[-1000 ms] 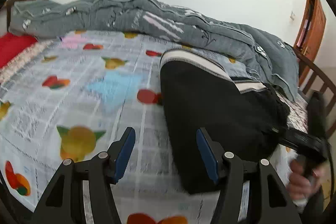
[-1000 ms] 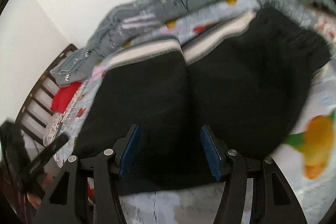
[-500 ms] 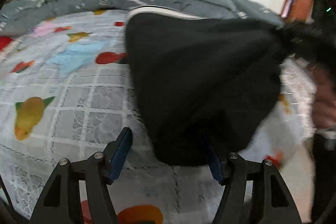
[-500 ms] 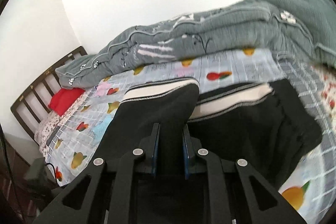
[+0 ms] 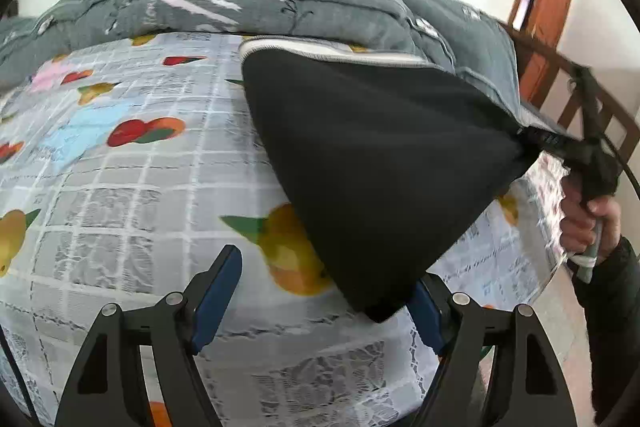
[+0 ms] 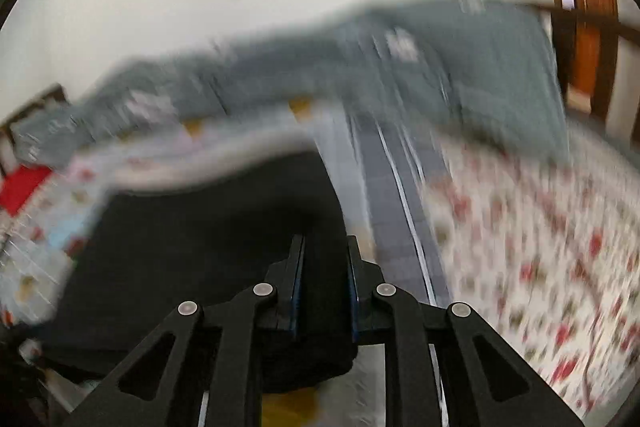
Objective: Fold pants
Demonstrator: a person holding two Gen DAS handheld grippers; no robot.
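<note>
Right tongs [image 6: 324,291] clamped on a black fold of the pants [image 5: 372,163], lifting that corner off the bed [image 5: 120,195]. Left tongs [image 5: 328,291] opening; the hanging lower corner sits just inside the right pad, not pinched. Pants: soft, light, limp; they drape and stretch into a taut sheet. Best hold judged at corners or the striped waistband [image 5: 320,47]. Grey quilt [image 5: 248,3] heaped behind may snag the far edge; bed rail [image 5: 600,107] close at right.
</note>
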